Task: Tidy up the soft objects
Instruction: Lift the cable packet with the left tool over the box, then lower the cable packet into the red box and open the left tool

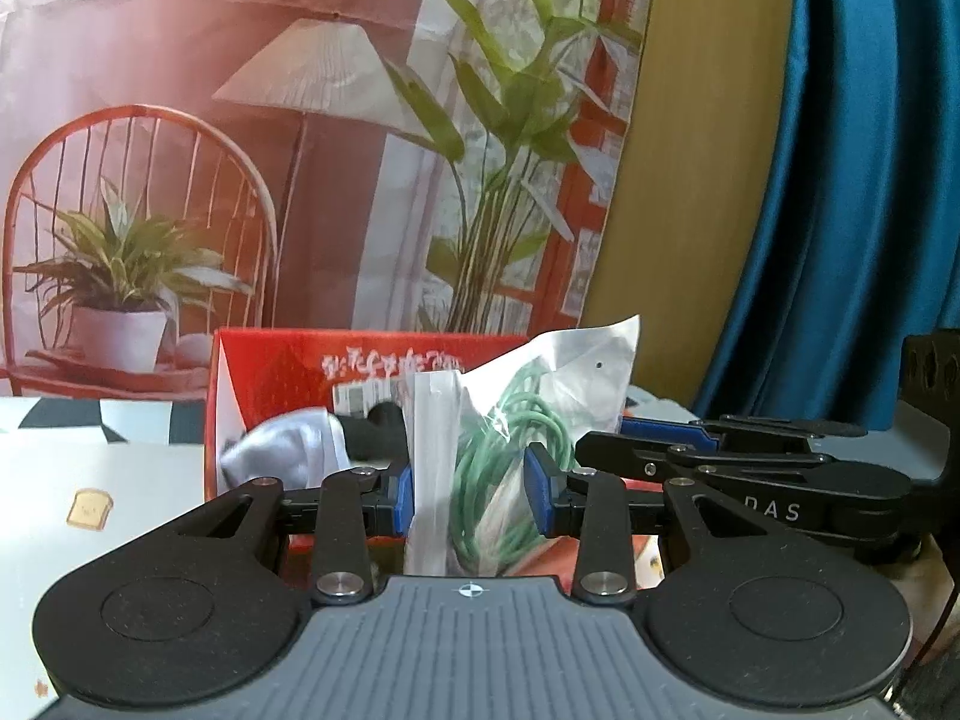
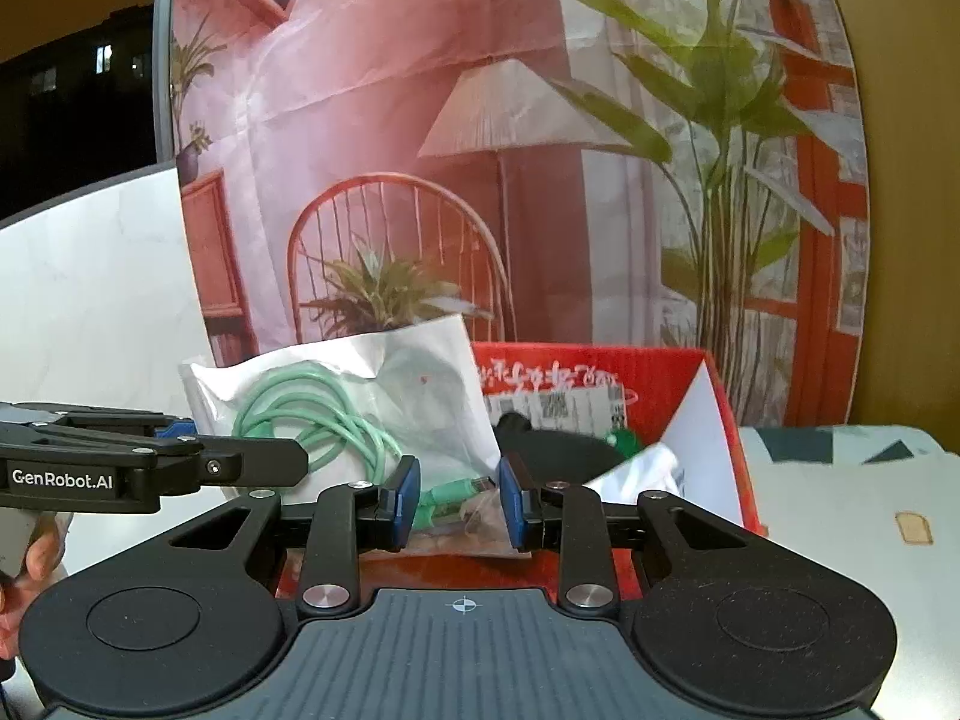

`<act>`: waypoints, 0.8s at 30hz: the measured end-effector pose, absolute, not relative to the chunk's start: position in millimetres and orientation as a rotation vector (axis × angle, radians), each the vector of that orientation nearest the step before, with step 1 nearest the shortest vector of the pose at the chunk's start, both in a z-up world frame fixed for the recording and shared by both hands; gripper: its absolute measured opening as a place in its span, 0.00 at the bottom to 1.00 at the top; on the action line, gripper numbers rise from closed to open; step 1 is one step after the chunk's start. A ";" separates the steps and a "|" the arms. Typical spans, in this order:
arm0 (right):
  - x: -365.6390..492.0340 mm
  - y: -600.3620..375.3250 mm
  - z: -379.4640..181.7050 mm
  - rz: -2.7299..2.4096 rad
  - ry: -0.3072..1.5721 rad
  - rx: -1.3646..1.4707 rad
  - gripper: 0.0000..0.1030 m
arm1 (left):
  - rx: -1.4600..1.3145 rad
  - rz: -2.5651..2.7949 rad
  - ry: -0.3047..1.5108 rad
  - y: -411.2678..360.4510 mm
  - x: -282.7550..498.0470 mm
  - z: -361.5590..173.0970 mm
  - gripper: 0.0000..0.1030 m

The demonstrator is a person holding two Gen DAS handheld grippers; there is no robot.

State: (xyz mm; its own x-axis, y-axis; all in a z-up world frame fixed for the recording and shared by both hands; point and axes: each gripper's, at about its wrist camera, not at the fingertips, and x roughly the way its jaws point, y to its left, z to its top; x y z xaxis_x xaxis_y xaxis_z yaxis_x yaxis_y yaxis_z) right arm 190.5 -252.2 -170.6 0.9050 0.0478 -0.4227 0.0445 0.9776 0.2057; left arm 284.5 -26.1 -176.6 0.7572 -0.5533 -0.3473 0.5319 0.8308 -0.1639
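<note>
Both grippers are clamped on the same plastic bag (image 1: 510, 420) with the green cable (image 2: 318, 414) inside: left gripper (image 1: 468, 495) on one side, right gripper (image 2: 459, 504) on the other, holding it just over the red box (image 2: 708, 420). White cloth (image 1: 282, 450) and something black are already in there, so I'd guess we're partway. Box walls look like the only snag.

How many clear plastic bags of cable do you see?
1: the clear plastic bag with coiled green cable, held up between both grippers above the red cardboard box; others may be hidden inside.
</note>
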 end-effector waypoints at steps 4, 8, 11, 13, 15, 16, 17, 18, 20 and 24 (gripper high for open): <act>205.2 -259.0 -162.3 -0.010 0.434 0.212 0.26 | -0.064 -0.599 0.400 -32.3 301.7 -167.0 0.37; 219.4 -269.3 -159.1 -0.029 0.434 0.239 0.26 | -0.047 -0.606 0.405 -40.1 319.3 -160.4 0.37; 228.2 -277.2 -160.3 -0.042 0.443 0.248 0.26 | -0.075 -0.610 0.449 -42.8 337.5 -161.0 0.37; 235.1 -283.1 -164.8 -0.052 0.465 0.263 0.26 | -0.091 -0.612 0.481 -44.6 348.2 -164.3 0.37; 239.2 -287.2 -171.5 -0.061 0.492 0.284 0.26 | -0.094 -0.607 0.507 -48.5 357.7 -167.2 0.37; 240.8 -288.8 -175.3 -0.064 0.506 0.290 0.26 | -0.095 -0.608 0.526 -51.1 362.2 -169.6 0.37; 241.7 -289.2 -178.7 -0.067 0.518 0.288 0.26 | -0.093 -0.609 0.541 -54.0 366.2 -172.7 0.37; 243.2 -289.5 -183.1 -0.075 0.532 0.282 0.26 | -0.090 -0.610 0.552 -56.7 370.7 -175.2 0.37; 245.8 -292.8 -190.7 -0.088 0.551 0.289 0.26 | -0.072 -0.607 0.569 -63.8 378.4 -178.4 0.37; 254.8 -302.5 -200.4 -0.111 0.565 0.335 0.26 | -0.059 -0.607 0.530 -69.8 389.8 -169.6 0.37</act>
State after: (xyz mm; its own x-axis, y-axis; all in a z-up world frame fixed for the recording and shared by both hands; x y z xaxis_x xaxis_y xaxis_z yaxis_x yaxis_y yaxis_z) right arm 254.8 -302.5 -200.4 0.8403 -0.0119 -0.5419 0.1943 0.9399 0.2806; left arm 389.8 -69.8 -169.6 0.6924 -0.5579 -0.4576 0.5282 0.8239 -0.2053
